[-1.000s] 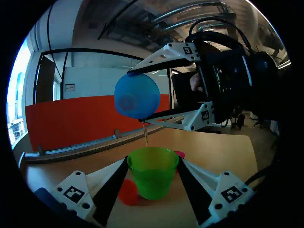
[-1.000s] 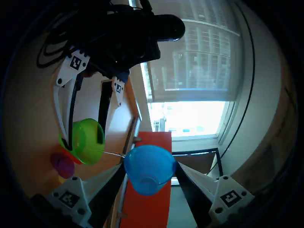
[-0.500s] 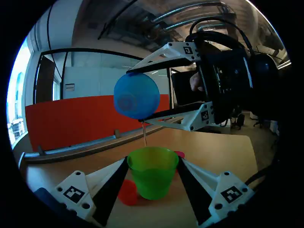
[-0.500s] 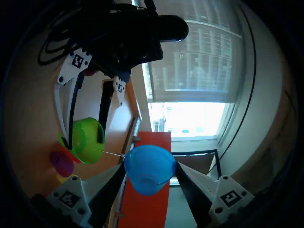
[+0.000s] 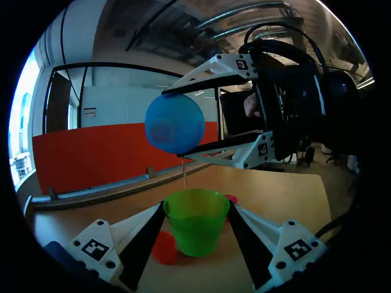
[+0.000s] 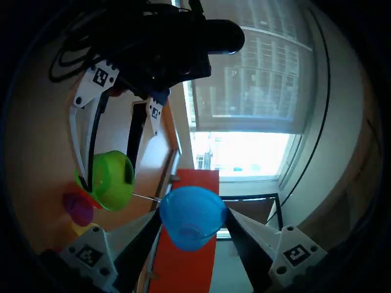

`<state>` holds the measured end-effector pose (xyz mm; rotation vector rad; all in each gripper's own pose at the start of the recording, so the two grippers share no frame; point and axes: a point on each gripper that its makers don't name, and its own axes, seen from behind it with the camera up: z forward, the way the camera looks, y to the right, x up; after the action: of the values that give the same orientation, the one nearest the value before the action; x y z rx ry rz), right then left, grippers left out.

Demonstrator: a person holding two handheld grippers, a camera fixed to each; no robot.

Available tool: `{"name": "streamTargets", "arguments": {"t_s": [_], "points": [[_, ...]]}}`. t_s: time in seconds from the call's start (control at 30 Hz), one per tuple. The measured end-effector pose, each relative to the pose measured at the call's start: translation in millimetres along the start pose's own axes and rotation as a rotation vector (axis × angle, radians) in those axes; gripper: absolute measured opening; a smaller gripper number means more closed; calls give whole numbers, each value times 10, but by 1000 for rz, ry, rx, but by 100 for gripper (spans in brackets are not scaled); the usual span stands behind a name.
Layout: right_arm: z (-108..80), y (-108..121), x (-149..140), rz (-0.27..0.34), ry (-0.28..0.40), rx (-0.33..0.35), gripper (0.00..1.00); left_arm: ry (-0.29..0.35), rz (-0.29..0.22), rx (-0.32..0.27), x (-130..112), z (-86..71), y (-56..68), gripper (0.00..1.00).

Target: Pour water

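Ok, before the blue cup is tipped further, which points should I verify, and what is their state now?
1. Left gripper shut on the green cup, both fingers against it: ok.
2. Green cup upright: ok.
3. Right gripper shut on the blue cup, tilted above the green one: ok.
4. Water stream lands inside the green rim: ok.
5. Water level in the green cup: cannot tell.
6. Red cup beside the green cup, away from the stream: ok.
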<state>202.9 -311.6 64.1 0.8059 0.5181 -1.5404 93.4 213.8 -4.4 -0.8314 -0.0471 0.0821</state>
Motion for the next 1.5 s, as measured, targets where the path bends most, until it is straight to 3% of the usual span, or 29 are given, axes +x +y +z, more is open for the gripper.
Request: {"name": "streamTargets", "arguments": {"t_s": [1.5], "points": [[22, 26, 0, -64, -1, 1, 93, 3, -7, 10, 6, 1, -50, 89]]}}
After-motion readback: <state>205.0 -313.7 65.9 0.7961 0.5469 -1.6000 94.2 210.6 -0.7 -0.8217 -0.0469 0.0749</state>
